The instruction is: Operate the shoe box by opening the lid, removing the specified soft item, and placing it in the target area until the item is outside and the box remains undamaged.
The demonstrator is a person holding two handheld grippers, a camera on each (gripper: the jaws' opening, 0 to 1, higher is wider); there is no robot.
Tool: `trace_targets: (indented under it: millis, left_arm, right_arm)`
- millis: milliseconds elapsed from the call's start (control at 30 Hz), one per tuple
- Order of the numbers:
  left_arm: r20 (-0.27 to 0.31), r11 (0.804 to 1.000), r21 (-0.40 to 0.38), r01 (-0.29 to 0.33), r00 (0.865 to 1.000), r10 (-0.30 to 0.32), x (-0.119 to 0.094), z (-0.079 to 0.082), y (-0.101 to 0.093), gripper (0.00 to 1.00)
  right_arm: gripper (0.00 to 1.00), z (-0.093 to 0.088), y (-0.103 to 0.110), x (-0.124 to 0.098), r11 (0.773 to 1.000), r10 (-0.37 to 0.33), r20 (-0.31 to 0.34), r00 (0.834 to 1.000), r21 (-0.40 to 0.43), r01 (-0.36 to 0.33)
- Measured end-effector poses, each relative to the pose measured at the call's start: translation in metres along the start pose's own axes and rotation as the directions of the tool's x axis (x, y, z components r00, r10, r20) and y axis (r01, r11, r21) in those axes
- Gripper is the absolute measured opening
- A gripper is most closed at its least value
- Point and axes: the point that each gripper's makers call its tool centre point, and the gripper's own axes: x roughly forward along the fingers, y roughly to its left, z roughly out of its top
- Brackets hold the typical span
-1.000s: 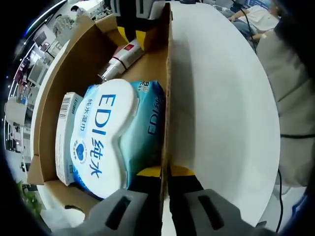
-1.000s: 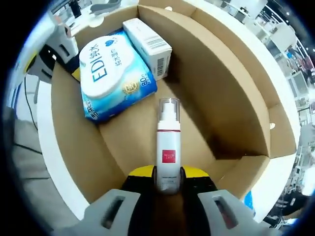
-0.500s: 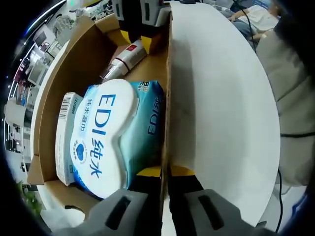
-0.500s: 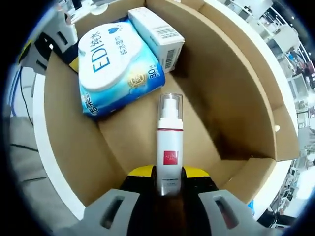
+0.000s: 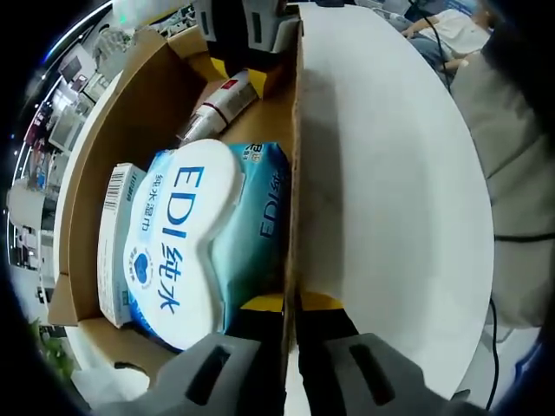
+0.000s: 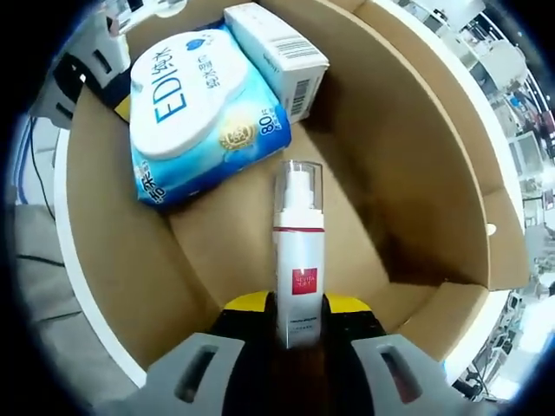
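Shoe box [image 6: 408, 165] of brown cardboard stands open on the white desk [image 5: 390, 173], so the lid step looks done and the removal step is in hand. Inside lie a blue pack of wet wipes [image 6: 195, 113], a small white carton [image 6: 279, 54] just beside it toward the far wall, and a white pump bottle [image 6: 297, 260] with a red label nearer the right gripper.

The right gripper [image 6: 297, 322] has its jaws closed on the base of the pump bottle, which points away along the jaws over the box floor; whether the bottle is lifted clear of the floor or resting on it cannot be told. The left gripper [image 5: 290, 316] has its jaws pressed together on the near side wall of the box, one jaw inside against the wipes pack, one outside over the desk, which looks like a steadying hold.

If the soft item meant is the wipes pack, it sits untouched in the box, against the wall that the left gripper clamps. As a judgement, the next move calls for drawing the bottle up and out without knocking the walls, or setting it down and going for the pack, while the left hold keeps the box from sliding. Too hard a pinch could crease the thin wall.
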Motion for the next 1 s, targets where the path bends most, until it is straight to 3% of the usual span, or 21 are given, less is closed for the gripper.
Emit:
trace_targets:
  millis: [400,733,1000]
  left_arm:
    - [0.0,1.0,0.0,0.0,1.0,0.0,0.0,0.0012,-0.0002,0.01]
    - [0.001,1.0,0.001,0.0,1.0,0.0,0.0,0.0012,-0.0001,0.01]
    - [0.003,1.0,0.003,0.001,1.0,-0.001,0.0001,0.0008,0.0001,0.01]
  right_arm:
    - [0.19,-0.0009,0.0003,0.0014,0.999,0.044,-0.017,0.999,0.022,-0.043]
    - [0.19,-0.0009,0.0014,0.0029,0.992,0.122,-0.019,0.992,0.029,-0.121]
    - [0.19,0.0008,0.0025,0.0038,0.992,0.125,-0.085,0.989,0.008,-0.124]
